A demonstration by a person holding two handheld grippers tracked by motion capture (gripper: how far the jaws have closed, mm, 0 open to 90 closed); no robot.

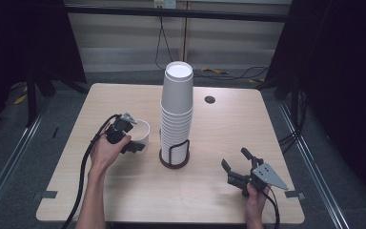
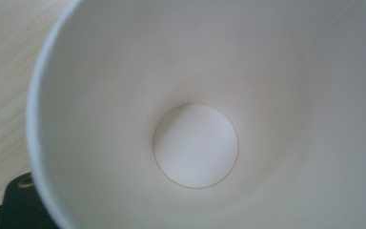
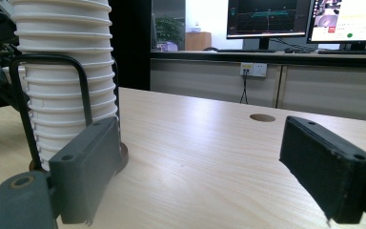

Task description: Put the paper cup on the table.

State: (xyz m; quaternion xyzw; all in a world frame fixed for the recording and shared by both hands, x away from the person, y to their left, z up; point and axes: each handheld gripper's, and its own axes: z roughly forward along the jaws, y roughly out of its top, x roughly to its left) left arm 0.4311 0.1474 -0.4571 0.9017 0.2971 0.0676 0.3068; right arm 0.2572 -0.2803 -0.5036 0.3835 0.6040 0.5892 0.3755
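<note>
Left tongs (image 1: pixel 134 138) at the rim of a single white paper cup (image 1: pixel 139 131), apparently closed on its near wall, though the grip itself hidden behind the hand; seen from the left gripper view, straight down into the cup's bare white inside (image 2: pixel 195 145), nothing in it. Cup standing upright on the pale wooden table (image 1: pixel 124 191), just left of the tall stack of white paper cups (image 1: pixel 176 114) nested upside down in a black wire holder on a round dark base (image 1: pixel 175 157). Right tongs (image 1: pixel 238 162) spread wide, holding nothing, low over the table well to the right of the stack, aimed toward it.

Judged from the layout: one cup separated from the stack and set upright, or nearly so. Left to do: letting go of that cup, then likely drawing the next one, with many cups remaining in the holder.
</note>
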